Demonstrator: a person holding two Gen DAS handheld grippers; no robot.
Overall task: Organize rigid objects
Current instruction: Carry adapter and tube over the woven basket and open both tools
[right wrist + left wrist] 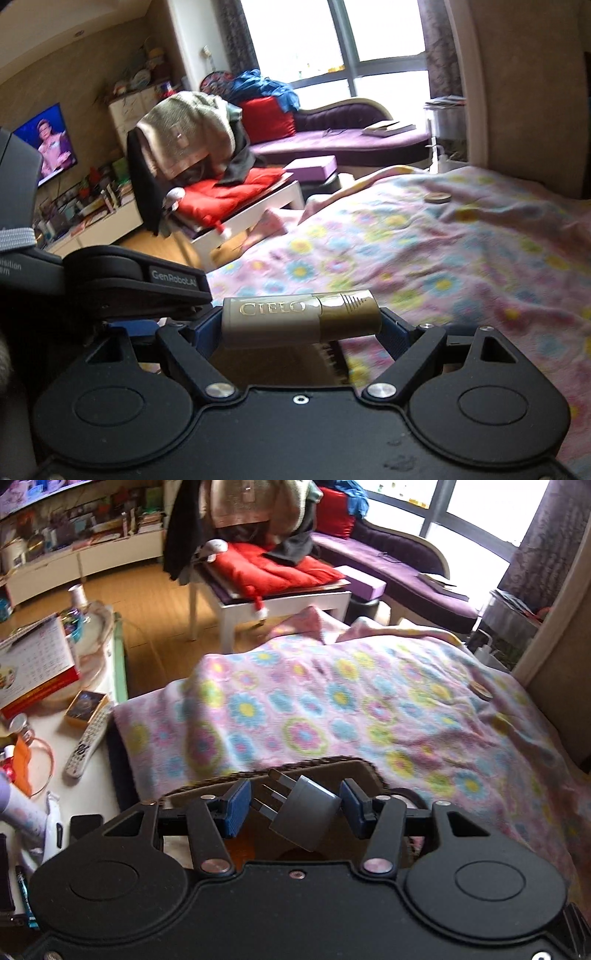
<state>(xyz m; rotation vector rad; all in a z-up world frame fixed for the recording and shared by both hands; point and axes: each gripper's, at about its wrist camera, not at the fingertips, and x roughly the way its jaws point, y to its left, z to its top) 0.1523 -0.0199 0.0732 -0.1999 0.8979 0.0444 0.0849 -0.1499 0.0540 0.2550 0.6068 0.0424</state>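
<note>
Left wrist: our left tool (291,806) is clamped on a grey plug adapter (306,812), prongs tilted up-left, carried above the floral blanket (332,701) on the bed; a cluttered desk (92,746) lies to the left. Right wrist: our right tool (301,326) grips a cream-and-gold CIELO case (301,319) end to end. We judge both are mid-carry; next we need a drop-off spot, none evident.

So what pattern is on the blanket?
Pink blanket with blue, yellow, green flowers; clearest in left wrist view.
</note>
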